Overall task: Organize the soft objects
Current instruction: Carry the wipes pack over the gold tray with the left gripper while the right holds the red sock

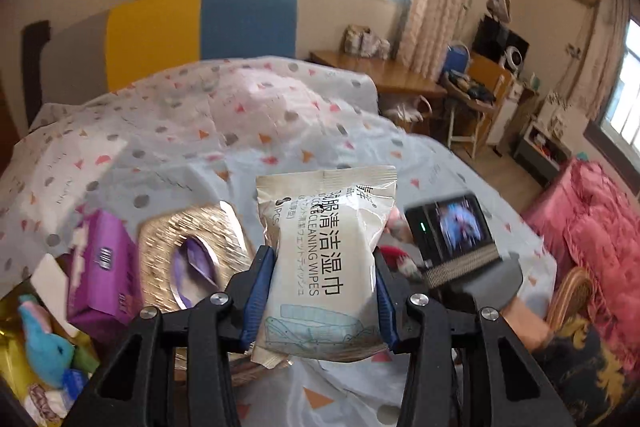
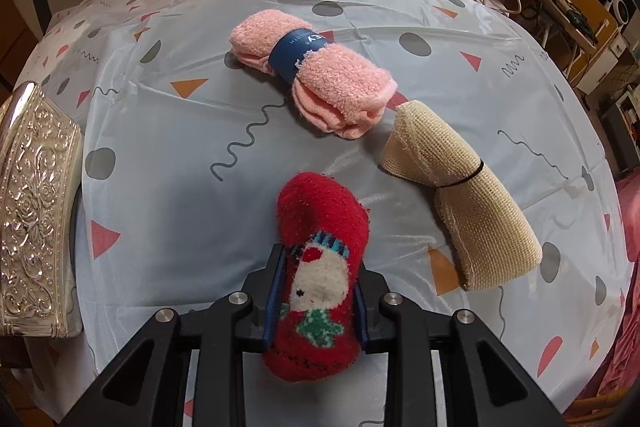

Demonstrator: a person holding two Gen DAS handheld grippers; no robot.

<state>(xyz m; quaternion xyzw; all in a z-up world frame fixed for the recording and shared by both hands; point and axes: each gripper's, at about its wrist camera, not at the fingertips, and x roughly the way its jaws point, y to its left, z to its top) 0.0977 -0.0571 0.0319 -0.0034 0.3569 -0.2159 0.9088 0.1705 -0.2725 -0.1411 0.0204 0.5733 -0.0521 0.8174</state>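
Observation:
My left gripper (image 1: 320,291) is shut on a beige pack of cleaning wipes (image 1: 326,259) and holds it above the patterned cloth. My right gripper (image 2: 318,291) is shut on a red sock with a snowman (image 2: 320,267), low over the table (image 2: 180,155). A rolled pink towel with a blue band (image 2: 312,71) lies further ahead. A beige mesh cloth tied with a black band (image 2: 456,195) lies to the right of the sock. The right gripper's camera (image 1: 452,231) shows in the left wrist view, with the red sock (image 1: 400,259) partly hidden below it.
A gold embossed tissue box (image 1: 192,251) sits left of the wipes and shows in the right wrist view (image 2: 32,207). A purple pack (image 1: 104,267) and a blue plush toy (image 1: 44,339) lie at the far left. A pink cover (image 1: 600,235) is to the right.

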